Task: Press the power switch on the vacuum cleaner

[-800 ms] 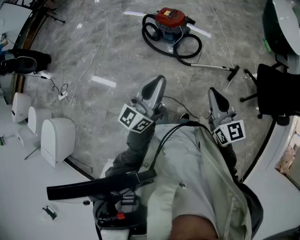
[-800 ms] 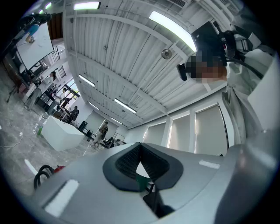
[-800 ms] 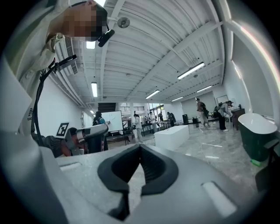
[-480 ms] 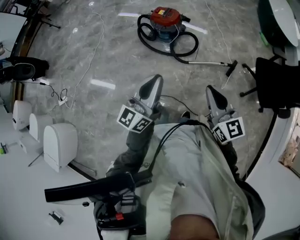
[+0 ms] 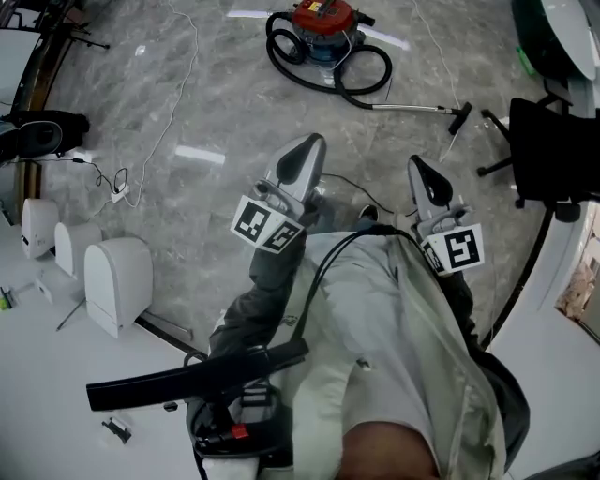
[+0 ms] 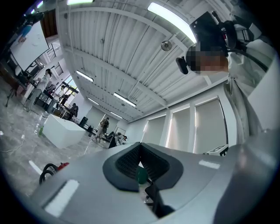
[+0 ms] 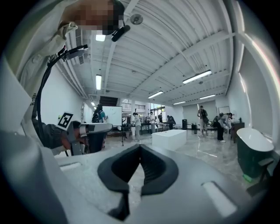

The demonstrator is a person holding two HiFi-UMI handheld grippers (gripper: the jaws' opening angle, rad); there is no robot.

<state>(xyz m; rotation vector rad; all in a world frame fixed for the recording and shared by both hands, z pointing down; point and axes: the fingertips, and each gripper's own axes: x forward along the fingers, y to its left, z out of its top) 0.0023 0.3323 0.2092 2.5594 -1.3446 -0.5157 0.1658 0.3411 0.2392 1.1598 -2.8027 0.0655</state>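
Vacuum cleaner (image 5: 323, 23) far across open floor (image 5: 234, 103); left gripper (image 5: 312, 142), right gripper (image 5: 413, 163) closed.

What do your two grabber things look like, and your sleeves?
The left gripper and right gripper are grey, tapering shells with black ribbed pads inside. Each carries a white cube printed with black square markers. The left sleeve is dark grey, the jacket pale, with a black cable running over it.

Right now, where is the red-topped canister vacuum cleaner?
Head view, top centre: the red-topped canister vacuum cleaner sits on the grey marble floor, ringed by its black hose, left of the black chair.
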